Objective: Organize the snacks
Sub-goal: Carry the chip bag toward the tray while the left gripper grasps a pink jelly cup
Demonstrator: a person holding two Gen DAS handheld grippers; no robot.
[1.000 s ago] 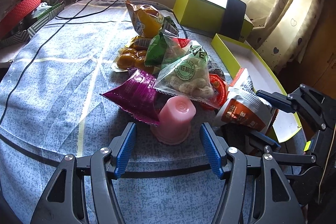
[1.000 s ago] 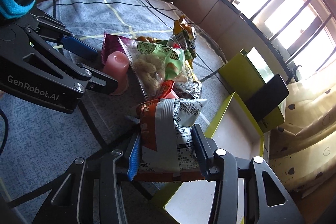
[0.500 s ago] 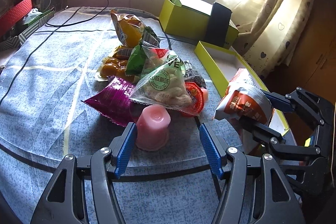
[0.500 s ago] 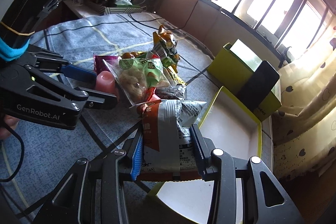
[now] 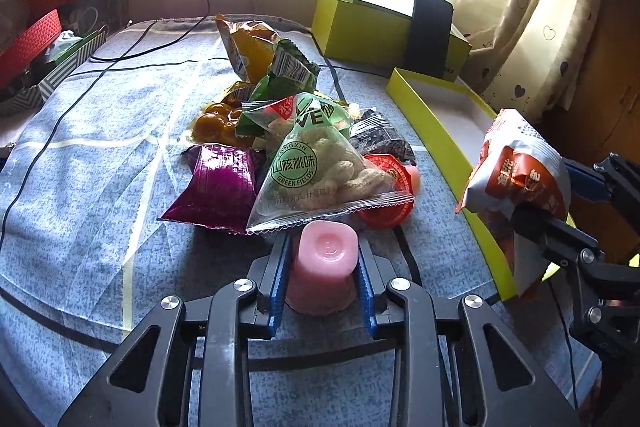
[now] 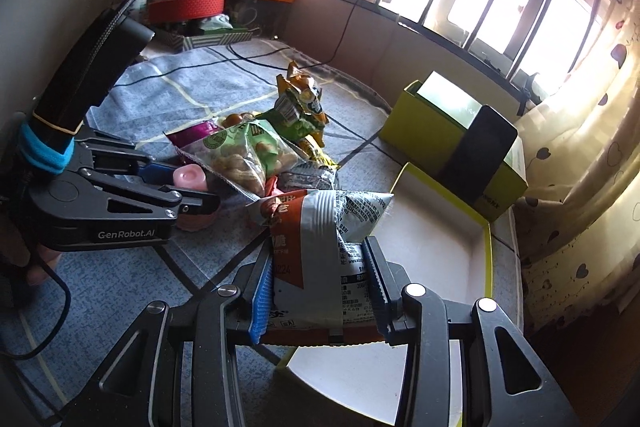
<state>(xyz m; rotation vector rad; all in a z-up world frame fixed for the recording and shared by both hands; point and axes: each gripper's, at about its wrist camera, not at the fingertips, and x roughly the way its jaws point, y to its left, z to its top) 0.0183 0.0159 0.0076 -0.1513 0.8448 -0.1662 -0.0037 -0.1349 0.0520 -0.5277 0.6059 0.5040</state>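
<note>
My right gripper (image 6: 318, 287) clamps the packet (image 6: 324, 247) upright, just over the near edge of the yellow tray (image 6: 486, 259), which lies ahead and to its right. My left gripper (image 5: 322, 279) pinches the pink cup (image 5: 324, 267) on the cloth, farther from the tray.

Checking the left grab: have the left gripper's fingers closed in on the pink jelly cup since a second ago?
Yes. The left gripper stood wide of the pink jelly cup before; now both pads press its sides, the cup still standing on the blue cloth.
</note>
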